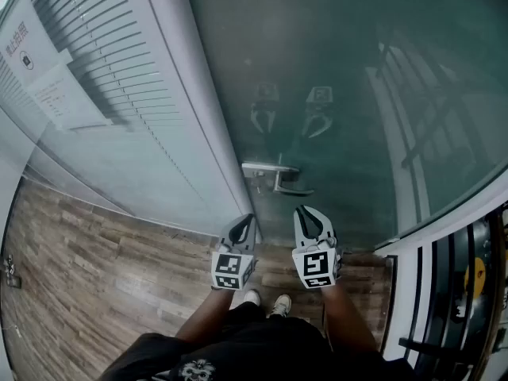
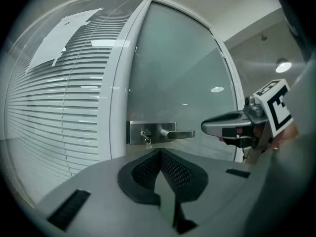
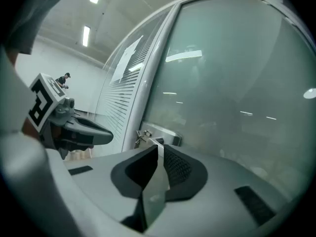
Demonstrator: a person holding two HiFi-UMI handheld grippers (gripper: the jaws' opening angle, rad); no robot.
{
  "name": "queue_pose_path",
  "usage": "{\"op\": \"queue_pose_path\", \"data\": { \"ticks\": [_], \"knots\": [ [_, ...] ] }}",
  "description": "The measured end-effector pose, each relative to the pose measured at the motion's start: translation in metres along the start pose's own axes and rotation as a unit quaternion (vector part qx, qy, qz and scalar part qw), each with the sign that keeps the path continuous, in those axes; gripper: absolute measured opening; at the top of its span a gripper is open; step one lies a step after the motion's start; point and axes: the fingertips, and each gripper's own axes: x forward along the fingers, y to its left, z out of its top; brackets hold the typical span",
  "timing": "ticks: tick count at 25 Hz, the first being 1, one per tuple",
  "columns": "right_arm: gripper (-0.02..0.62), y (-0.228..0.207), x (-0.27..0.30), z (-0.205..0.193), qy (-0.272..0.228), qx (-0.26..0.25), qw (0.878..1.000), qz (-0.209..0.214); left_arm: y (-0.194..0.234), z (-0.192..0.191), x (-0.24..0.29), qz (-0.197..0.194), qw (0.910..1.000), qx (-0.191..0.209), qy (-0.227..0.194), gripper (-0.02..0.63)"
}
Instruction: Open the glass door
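You hold your left gripper (image 1: 246, 222) and right gripper (image 1: 308, 213) side by side just short of the closed glass door (image 1: 341, 78). Both have their fingers (image 3: 175, 169) pressed together on nothing. The lever handle (image 1: 279, 179) sits just ahead between them, probably so either can push it down.

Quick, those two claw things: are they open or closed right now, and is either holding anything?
Left gripper: closed, jaws together, holding nothing.
Right gripper: closed, jaws together, holding nothing.
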Motion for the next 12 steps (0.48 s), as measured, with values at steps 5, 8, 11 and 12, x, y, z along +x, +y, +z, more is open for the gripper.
{"op": "queue_pose_path", "data": {
  "ticks": [5, 8, 11, 12],
  "knots": [
    [0.116, 0.0, 0.031, 0.004, 0.045, -0.101, 0.992, 0.054, 0.021, -0.003, 0.022, 0.003, 0.9998, 0.014, -0.016, 0.006],
    [0.138, 0.004, 0.049, 0.001, 0.081, -0.185, 0.975, 0.09, 0.027, -0.004, 0.031, -0.005, 0.9996, 0.021, -0.015, 0.006],
    [0.152, 0.009, 0.064, -0.009, 0.13, -0.26, 0.946, 0.144, 0.034, -0.004, 0.039, -0.011, 0.9996, 0.02, -0.015, 0.006],
    [0.154, 0.012, 0.068, -0.014, 0.147, -0.281, 0.934, 0.162, 0.036, -0.004, 0.042, -0.012, 0.9997, 0.018, -0.014, 0.006]
  ]
}}
